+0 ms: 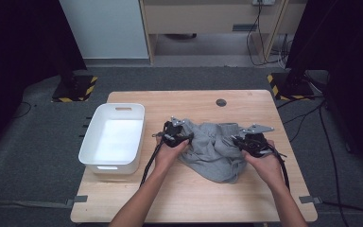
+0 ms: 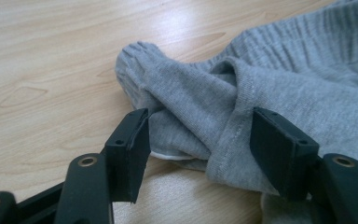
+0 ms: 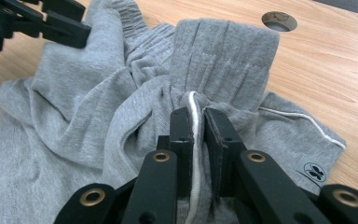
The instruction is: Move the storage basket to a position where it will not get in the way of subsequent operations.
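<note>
A crumpled grey garment [image 1: 212, 149] with a ribbed waistband lies on the middle of the wooden table [image 1: 194, 194]. At its left edge my left gripper [image 1: 177, 135] stands low over the wood. In the left gripper view its jaws [image 2: 200, 123] are open, and a rolled fold of the garment [image 2: 284, 79] lies between the pads. My right gripper [image 1: 246, 142] is at the garment's right side. In the right gripper view it [image 3: 196, 114] is shut on a bunched fold of the garment [image 3: 98, 107] edged with white piping. The left gripper [image 3: 51, 23] also shows at the top left there.
An empty white bin [image 1: 87, 142] stands at the table's left side, close to my left hand. A round cable hole [image 1: 221, 102] sits in the tabletop behind the garment. Black stands with striped feet flank the table on the carpet.
</note>
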